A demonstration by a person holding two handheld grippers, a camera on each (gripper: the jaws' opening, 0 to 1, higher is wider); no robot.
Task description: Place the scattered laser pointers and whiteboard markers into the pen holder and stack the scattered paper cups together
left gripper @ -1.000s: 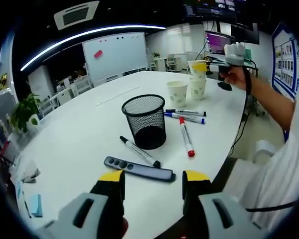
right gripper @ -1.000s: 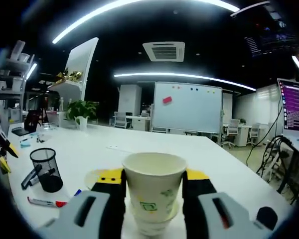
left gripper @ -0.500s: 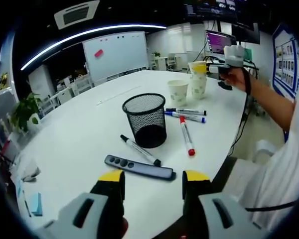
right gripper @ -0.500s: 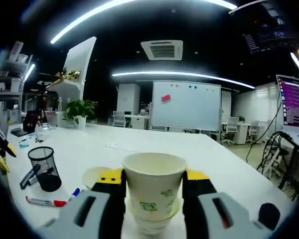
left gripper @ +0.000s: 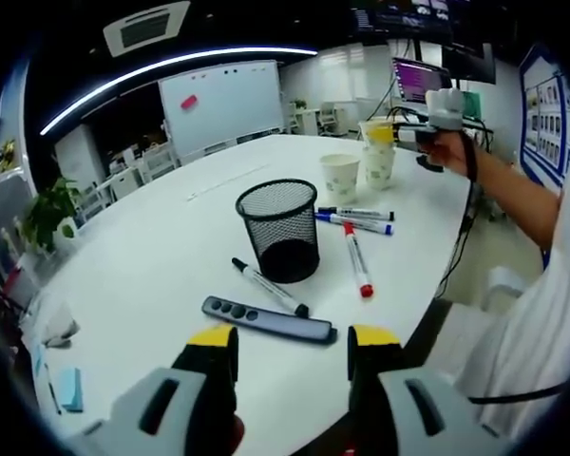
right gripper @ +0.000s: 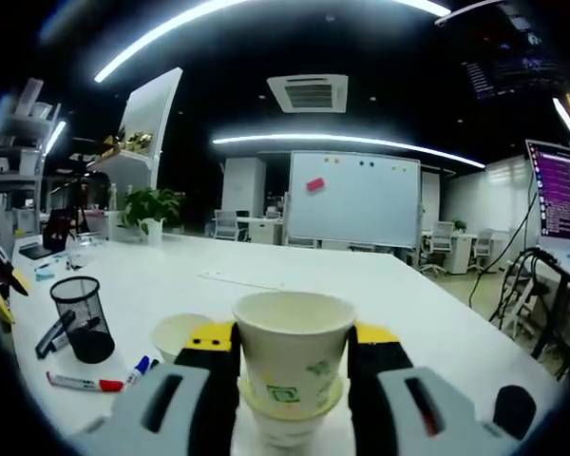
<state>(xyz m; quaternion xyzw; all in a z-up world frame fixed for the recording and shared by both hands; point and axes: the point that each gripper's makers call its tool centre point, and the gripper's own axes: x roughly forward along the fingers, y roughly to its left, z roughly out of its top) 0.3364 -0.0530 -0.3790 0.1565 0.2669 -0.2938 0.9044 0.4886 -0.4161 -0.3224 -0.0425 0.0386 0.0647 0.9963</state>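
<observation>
Since the earlier frame our right gripper (right gripper: 293, 353) has lifted slightly, clamping a paper cup (right gripper: 293, 366) above the stack (left gripper: 378, 163); next, nest the loose cup (right gripper: 179, 334). Our left gripper (left gripper: 293, 347) hovers open near the laser pointer (left gripper: 269, 320).

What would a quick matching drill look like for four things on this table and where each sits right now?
Things:
1. laser pointer
2. red-capped marker
3. lone paper cup
4. stacked paper cups

Places:
A. between the right gripper fingers
B. flat on the table just ahead of the left gripper
C. standing beyond the mesh pen holder
D. lying to the right of the pen holder in the left gripper view

Pairs: 1-B, 2-D, 3-C, 4-A
</observation>
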